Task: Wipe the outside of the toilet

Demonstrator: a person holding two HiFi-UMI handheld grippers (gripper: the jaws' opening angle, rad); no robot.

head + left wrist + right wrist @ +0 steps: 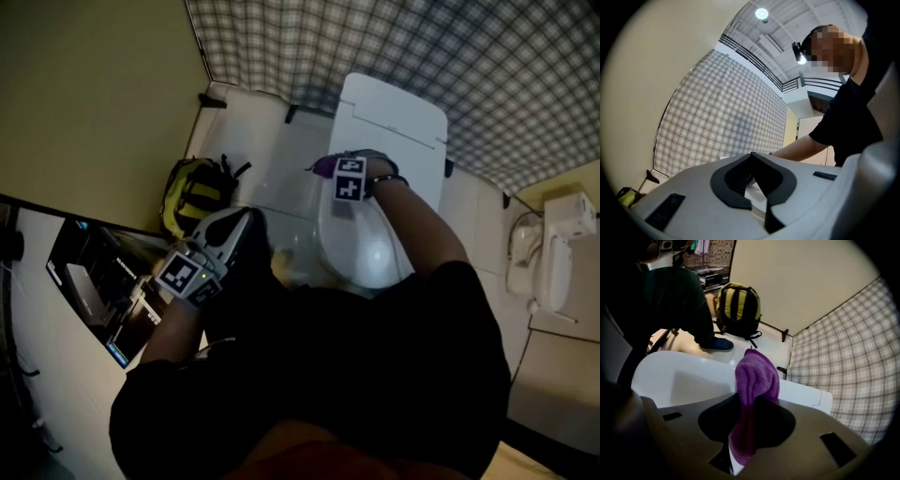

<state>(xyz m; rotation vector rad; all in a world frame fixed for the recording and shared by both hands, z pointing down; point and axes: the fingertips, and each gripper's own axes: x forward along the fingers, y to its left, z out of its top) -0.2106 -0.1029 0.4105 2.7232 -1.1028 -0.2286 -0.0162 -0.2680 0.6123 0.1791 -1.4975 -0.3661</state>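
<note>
The white toilet (389,178) stands with its lid down against the checked wall. My right gripper (349,178) is over the rear left part of the lid, shut on a purple cloth (322,167). In the right gripper view the cloth (757,376) sticks up from between the jaws of the right gripper (752,399), with the toilet lid (684,380) and tank (806,397) just beyond it. My left gripper (202,258) is held off to the left, away from the toilet. In its own view the left gripper (752,157) has its jaws together on nothing.
A yellow and black backpack (192,192) leans on the left wall, also the backpack (738,305) on the floor beside a blue shoe (717,344). A white wall unit (553,253) hangs at the right. Checked wall (726,122) behind the toilet.
</note>
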